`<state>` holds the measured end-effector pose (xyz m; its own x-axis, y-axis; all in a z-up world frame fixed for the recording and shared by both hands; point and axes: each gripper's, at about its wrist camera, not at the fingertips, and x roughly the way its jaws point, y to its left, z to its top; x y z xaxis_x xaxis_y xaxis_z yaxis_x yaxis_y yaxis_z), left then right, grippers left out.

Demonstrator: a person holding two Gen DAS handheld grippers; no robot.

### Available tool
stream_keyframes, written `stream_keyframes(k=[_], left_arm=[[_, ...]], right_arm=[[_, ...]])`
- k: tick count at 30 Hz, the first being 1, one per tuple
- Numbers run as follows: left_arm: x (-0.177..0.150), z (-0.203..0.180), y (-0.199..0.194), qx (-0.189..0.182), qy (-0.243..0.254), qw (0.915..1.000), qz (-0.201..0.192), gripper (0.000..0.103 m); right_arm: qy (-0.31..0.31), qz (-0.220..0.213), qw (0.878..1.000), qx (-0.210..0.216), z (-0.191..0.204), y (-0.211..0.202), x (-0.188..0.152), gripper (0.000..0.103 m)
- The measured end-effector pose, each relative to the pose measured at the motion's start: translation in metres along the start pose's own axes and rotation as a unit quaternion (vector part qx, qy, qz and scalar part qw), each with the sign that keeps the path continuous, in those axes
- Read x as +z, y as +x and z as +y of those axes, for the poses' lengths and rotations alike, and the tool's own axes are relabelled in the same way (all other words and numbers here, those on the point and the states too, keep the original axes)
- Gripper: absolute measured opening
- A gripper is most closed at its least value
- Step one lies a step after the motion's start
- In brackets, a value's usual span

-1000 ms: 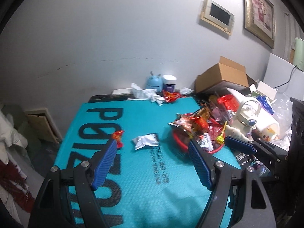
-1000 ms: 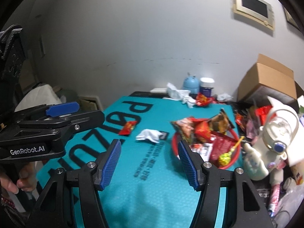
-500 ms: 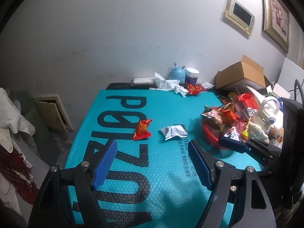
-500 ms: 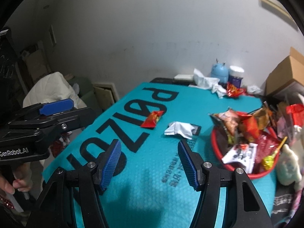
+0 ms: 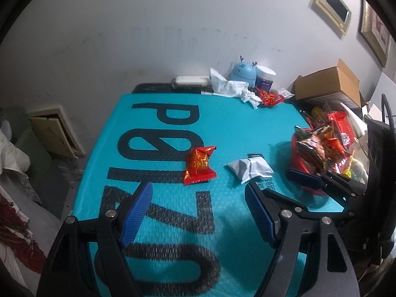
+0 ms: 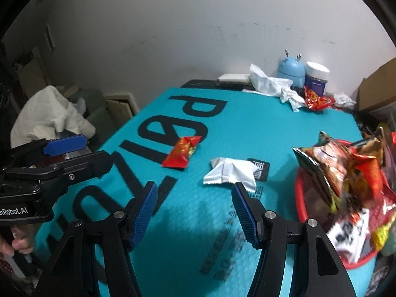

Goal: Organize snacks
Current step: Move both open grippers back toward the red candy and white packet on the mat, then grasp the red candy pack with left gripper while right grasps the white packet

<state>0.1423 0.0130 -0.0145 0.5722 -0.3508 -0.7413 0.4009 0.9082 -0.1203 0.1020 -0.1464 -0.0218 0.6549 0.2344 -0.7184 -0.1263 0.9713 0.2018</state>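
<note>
- The left tongs (image 5: 198, 210) hang over the teal bubble-wrap sheet (image 5: 222, 128) covering the worktop, blue pads apart, nothing between them.
- The right tongs (image 6: 194, 210) stand apart too, empty.
- A small red foil snack packet (image 5: 199, 165) lies on the sheet just beyond the left tongs; a crumpled white wrapper packet (image 6: 231, 174) lies just beside it.
- The round red plastic basket (image 6: 300, 198), heaped with snack bags (image 6: 346, 173), sits at the sheet's right edge.
</note>
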Motion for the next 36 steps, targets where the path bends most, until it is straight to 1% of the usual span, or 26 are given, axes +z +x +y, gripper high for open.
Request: stream_keyframes(k=[3, 5, 8, 11, 13, 15, 17, 22, 25, 27, 29, 31, 32, 34, 36], left_arm=[[0.007, 0.003, 0.018, -0.006, 0.008, 0.9999, 0.009, 0.076], [0.012, 0.005, 0.028, -0.007, 0.012, 0.9998, 0.014, 0.076], [0.018, 0.006, 0.045, -0.016, 0.016, 0.9995, 0.024, 0.076], [0.023, 0.007, 0.064, -0.027, 0.020, 0.9987, 0.037, 0.076], [0.025, 0.007, 0.079, -0.031, 0.025, 0.9979, 0.050, 0.076], [0.025, 0.008, 0.095, -0.037, 0.022, 0.9967, 0.068, 0.076], [0.025, 0.009, 0.107, -0.045, 0.015, 0.9956, 0.080, 0.076], [0.021, 0.011, 0.131, -0.046, 0.006, 0.9936, 0.103, 0.076], [0.017, 0.014, 0.138, -0.046, -0.001, 0.9929, 0.110, 0.076], [0.016, 0.013, 0.137, -0.044, 0.004, 0.9940, 0.101, 0.076], [0.016, 0.012, 0.140, -0.044, 0.010, 0.9938, 0.102, 0.076], [0.016, 0.011, 0.141, -0.039, 0.017, 0.9944, 0.096, 0.076], [0.016, 0.010, 0.142, -0.041, 0.019, 0.9946, 0.094, 0.075], [0.017, 0.009, 0.143, -0.041, 0.023, 0.9951, 0.087, 0.054], [0.018, 0.010, 0.143, -0.043, 0.022, 0.9948, 0.089, 0.042]], right_arm=[[0.004, 0.009, 1.000, -0.007, -0.006, 0.014, 0.005, 0.062], [0.005, 0.014, 1.000, -0.013, -0.010, 0.024, 0.008, 0.065], [0.008, 0.023, 0.999, -0.020, -0.017, 0.037, 0.011, 0.065], [0.011, 0.032, 0.999, -0.021, -0.023, 0.049, 0.014, 0.065], [0.009, 0.031, 0.999, -0.030, -0.025, 0.055, 0.015, 0.067], [-0.006, 0.023, 0.999, -0.046, -0.023, 0.059, 0.017, 0.070], [-0.020, 0.025, 0.998, -0.057, -0.021, 0.063, 0.018, 0.073], [-0.047, 0.023, 0.995, -0.086, -0.018, 0.074, 0.018, 0.073], [-0.059, 0.024, 0.994, -0.088, -0.015, 0.077, 0.015, 0.073], [-0.060, 0.034, 0.994, -0.081, -0.014, 0.082, 0.012, 0.073], [-0.066, 0.034, 0.993, -0.087, -0.014, 0.086, 0.009, 0.073], [-0.061, 0.035, 0.994, -0.088, -0.017, 0.088, 0.009, 0.070], [-0.057, 0.034, 0.994, -0.088, -0.018, 0.089, 0.010, 0.068], [-0.052, 0.029, 0.995, -0.085, -0.020, 0.088, 0.011, 0.065], [-0.050, 0.027, 0.995, -0.087, -0.021, 0.088, 0.010, 0.059]])
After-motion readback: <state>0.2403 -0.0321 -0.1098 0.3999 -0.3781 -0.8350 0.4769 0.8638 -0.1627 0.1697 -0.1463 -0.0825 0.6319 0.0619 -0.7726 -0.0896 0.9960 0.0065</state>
